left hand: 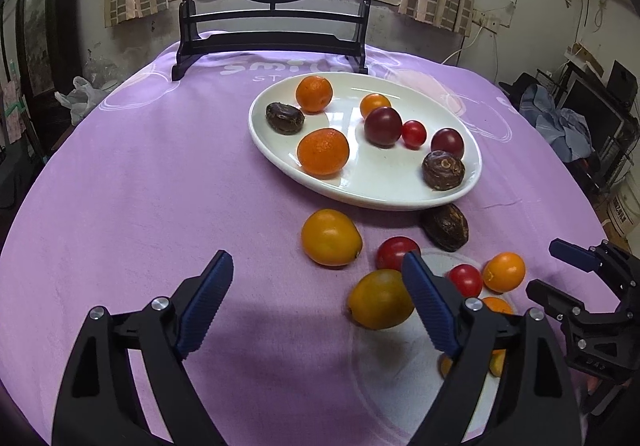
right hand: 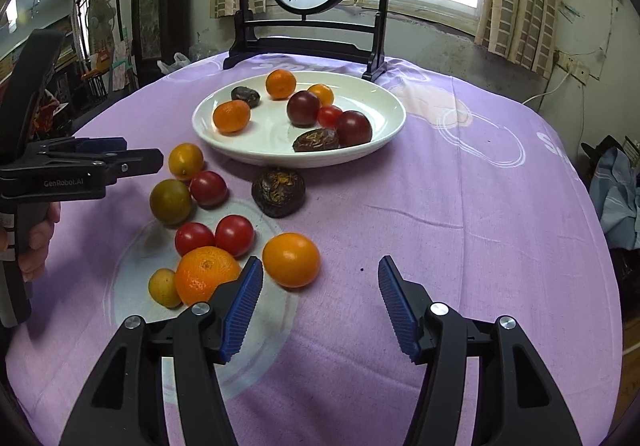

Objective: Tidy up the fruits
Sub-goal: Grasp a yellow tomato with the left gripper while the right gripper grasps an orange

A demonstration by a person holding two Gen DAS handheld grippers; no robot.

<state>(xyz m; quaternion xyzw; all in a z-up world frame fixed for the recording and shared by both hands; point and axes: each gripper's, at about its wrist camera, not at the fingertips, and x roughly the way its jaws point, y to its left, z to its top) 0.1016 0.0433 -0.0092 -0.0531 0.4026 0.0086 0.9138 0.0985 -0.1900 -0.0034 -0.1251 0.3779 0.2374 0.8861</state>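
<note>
Sorting is partly done: eight fruits sit on the white plate [right hand: 396,114], but about ten more fruits [right hand: 291,259] still lie on the table [right hand: 480,226]. Both the left claw [left hand: 316,274] and right claw [right hand: 320,278] are open, holding nothing.

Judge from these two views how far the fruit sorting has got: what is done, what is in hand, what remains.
Done: eight fruits lie on the white plate. In hand: nothing; the left gripper and right gripper are both open and empty above the purple cloth. Left: nine loose fruits on the cloth, among them a wrinkled brown fruit, a large orange and three red tomatoes near.
</note>
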